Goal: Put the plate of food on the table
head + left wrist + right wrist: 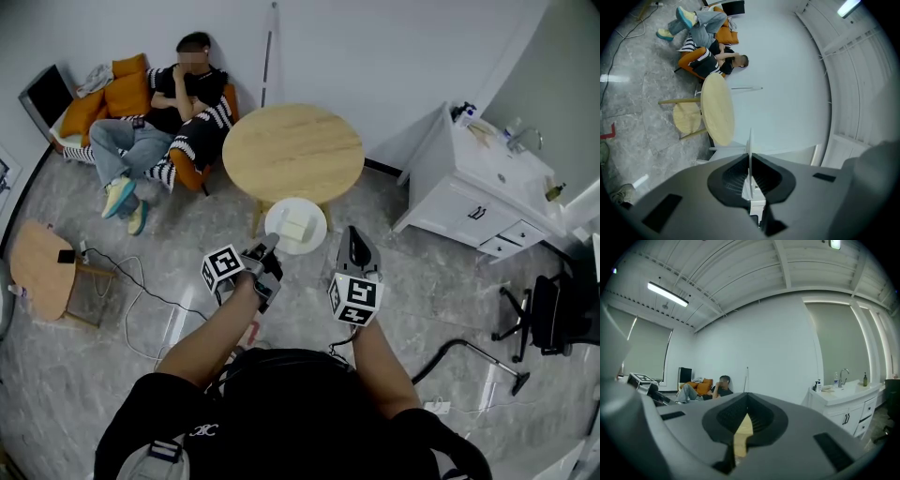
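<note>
The round white plate [315, 212] carried pale, blocky pieces of food [296, 226], cream-coloured and square-cut. It was held up over the floor, just off the near edge of the table [292, 153]. The left gripper [272, 246] had its jaws pinched on the plate's near rim. In the left gripper view the plate [750, 145] showed edge-on as a thin white line between the ribbed dark pads of the left gripper [750, 157]. The right gripper [356, 246] hung beside the plate without touching it, its jaws pressed together on nothing. The table had a smooth, round, light-wood top. The floor [441, 300] was glossy grey marbled tile.
</note>
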`<state>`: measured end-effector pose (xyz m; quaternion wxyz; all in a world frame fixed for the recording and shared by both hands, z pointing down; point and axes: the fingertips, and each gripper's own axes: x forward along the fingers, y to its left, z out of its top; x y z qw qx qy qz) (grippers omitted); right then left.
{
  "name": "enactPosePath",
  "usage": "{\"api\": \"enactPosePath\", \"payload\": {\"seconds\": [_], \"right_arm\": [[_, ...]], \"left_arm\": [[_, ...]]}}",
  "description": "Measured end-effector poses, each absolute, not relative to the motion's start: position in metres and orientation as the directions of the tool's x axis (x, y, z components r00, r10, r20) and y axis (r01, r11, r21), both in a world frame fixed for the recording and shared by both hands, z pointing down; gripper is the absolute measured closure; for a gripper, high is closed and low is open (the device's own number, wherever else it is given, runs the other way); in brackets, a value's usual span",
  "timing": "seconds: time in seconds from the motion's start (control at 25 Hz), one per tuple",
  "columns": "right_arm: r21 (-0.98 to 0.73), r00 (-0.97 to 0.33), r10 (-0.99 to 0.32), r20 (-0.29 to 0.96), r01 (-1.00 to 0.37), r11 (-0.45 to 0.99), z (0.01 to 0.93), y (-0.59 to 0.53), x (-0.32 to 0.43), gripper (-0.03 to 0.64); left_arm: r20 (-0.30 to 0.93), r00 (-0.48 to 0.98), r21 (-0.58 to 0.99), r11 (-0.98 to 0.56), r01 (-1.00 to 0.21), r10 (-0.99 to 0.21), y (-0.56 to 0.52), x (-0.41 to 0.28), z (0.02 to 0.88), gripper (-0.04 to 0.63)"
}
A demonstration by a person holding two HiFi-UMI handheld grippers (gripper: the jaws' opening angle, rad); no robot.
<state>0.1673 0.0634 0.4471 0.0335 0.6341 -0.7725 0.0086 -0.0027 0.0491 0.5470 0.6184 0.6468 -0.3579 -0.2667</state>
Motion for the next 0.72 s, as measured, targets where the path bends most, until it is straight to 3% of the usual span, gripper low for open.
{"api": "enactPosePath", "payload": {"seconds": [0.72], "right_arm": [[0.022, -0.153, -0.983, 0.098, -0.988, 0.156, 0.463, 0.063, 0.136, 0.612]], "left_arm": [[0.099, 0.634, 0.99, 0.013, -0.139, -0.767, 0.046, -0.032, 0.55, 0.572]]}}
